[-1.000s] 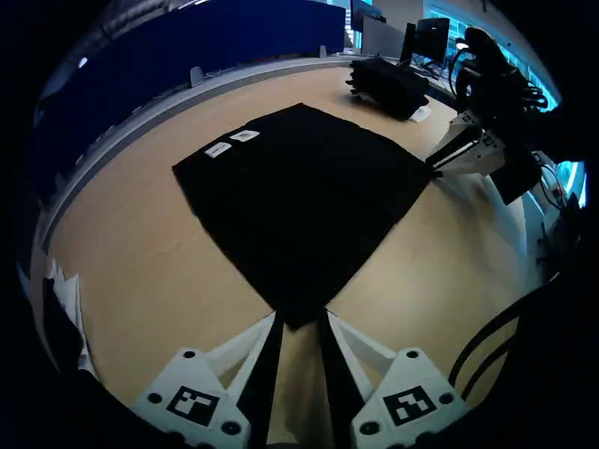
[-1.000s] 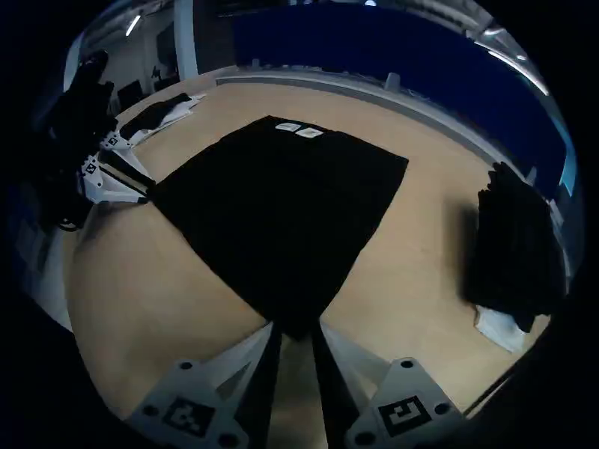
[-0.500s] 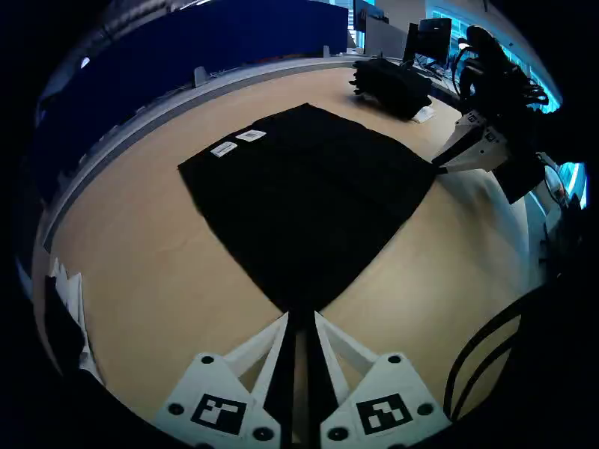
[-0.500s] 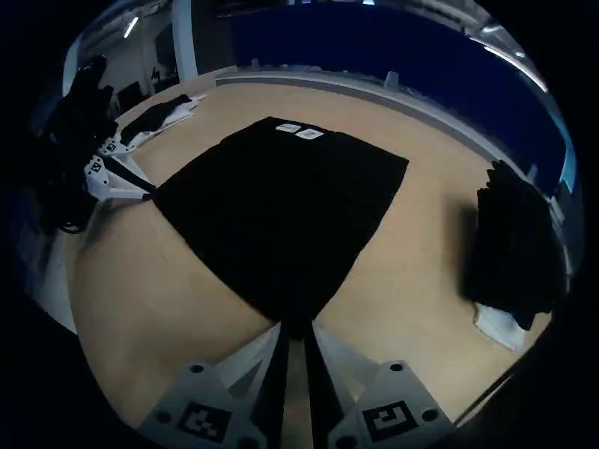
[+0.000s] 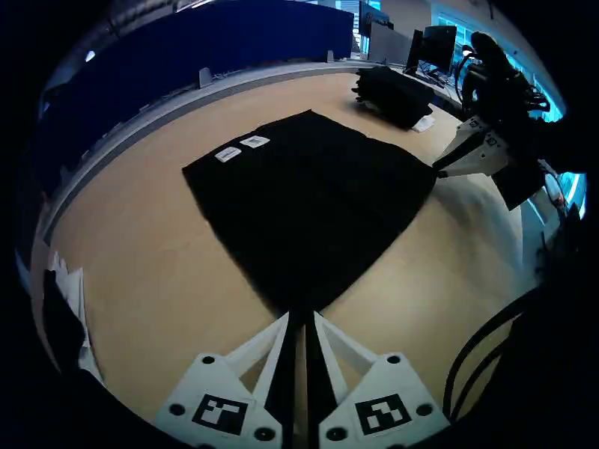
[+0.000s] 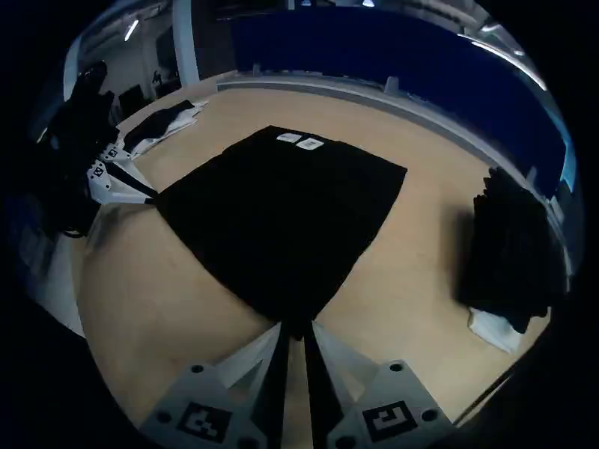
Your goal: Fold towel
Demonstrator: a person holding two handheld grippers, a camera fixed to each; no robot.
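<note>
in the left gripper view, a white object with a dark part (image 5: 66,318) sits at the far left edge of the counter (image 5: 150,247), cut off and too unclear to name. right of it the black towel (image 5: 307,194) lies spread flat on the pale wood, with two small white labels (image 5: 241,147) near its far left corner. the left claw (image 5: 302,318) has its fingers drawn almost together, pinching the towel's near corner. farther right, a pile of dark folded cloths (image 5: 393,90) rests on the counter's far side, its layers hard to tell apart. at the right, the right claw (image 5: 436,170) grips the towel's right corner; the hand behind it is lost in shadow.

in the right gripper view, the left claw (image 6: 155,197) holds the towel's left corner. at the bottom middle the right claw (image 6: 296,327) is closed down to a thin gap on the nearest corner. the dark pile (image 6: 517,262) stands well apart at the right, over something white.
</note>
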